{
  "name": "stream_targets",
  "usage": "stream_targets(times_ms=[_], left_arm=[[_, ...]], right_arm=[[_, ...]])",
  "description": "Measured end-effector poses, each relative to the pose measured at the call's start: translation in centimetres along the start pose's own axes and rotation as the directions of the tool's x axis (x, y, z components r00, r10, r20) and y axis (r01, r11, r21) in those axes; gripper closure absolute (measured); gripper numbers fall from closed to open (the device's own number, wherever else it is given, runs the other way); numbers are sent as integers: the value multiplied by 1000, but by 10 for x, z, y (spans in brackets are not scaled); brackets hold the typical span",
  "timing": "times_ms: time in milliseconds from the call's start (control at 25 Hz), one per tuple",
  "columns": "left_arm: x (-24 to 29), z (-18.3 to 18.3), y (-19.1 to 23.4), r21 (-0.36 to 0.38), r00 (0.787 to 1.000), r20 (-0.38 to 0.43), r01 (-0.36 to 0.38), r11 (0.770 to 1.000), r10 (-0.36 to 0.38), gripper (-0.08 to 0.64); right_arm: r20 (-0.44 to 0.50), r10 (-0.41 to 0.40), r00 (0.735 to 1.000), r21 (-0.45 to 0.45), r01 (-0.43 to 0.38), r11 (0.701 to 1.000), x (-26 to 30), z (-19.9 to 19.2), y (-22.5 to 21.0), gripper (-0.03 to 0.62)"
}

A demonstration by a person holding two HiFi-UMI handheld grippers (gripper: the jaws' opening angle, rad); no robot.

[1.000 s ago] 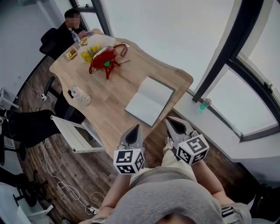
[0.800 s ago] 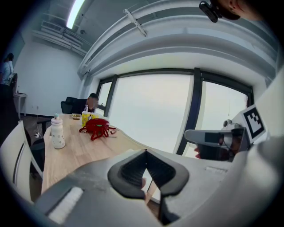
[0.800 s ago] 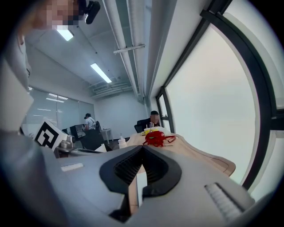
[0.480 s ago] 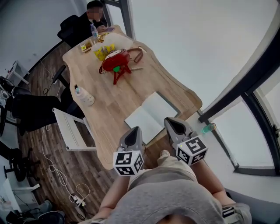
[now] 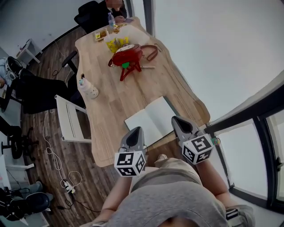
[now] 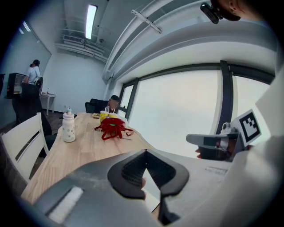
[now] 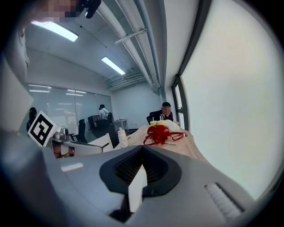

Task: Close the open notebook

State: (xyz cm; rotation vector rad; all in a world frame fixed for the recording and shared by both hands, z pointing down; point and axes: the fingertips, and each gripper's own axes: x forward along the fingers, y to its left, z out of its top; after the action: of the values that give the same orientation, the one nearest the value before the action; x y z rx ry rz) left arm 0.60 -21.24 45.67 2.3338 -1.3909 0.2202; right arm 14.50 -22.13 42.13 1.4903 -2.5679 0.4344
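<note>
The open notebook [image 5: 152, 120] lies flat with blank white pages at the near right corner of the wooden table [image 5: 111, 104]. My left gripper [image 5: 138, 129] hangs shut over the notebook's near edge, nothing in it. My right gripper [image 5: 175, 119] is shut and empty too, at the notebook's right corner. In the left gripper view the closed tips of my left gripper [image 6: 145, 151] point along the table, a strip of white page [image 6: 150, 188] shows under them, and the right gripper [image 6: 197, 140] sits to the right. The right gripper view shows my right gripper [image 7: 143, 146] with its tips together above the page [image 7: 136, 191].
A red bag [image 5: 128, 56] and yellow cups [image 5: 116, 43] stand at the table's far half, with a white bottle [image 5: 88, 88] at its left edge. A person [image 5: 105, 9] sits at the far end. A white chair [image 5: 66, 122] stands on the left, and cables [image 5: 55, 162] trail on the floor.
Both grippers have come forward to the table's near edge; their tips now reach the notebook instead of hanging short of the table. Both stayed shut.
</note>
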Motion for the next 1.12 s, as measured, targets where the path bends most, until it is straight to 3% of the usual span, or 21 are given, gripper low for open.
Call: stream_targets(times_ms=[440,760,1120], left_arm=[[21,-21,12,-68,992,-21,-122,990,120,555],[33,-40,14,-82,985,-62,-167,982,162,555],[34,-67,23,-84,972,-144,-198,977,185,555]], right_arm=[[-150,15,989,-2,-16,1000,35,-54,-69,590],[-314,23,949,-14,-29,999,61,-117,-107,588],[-499,56,865,12,-58,998,80,-177,-125,408]])
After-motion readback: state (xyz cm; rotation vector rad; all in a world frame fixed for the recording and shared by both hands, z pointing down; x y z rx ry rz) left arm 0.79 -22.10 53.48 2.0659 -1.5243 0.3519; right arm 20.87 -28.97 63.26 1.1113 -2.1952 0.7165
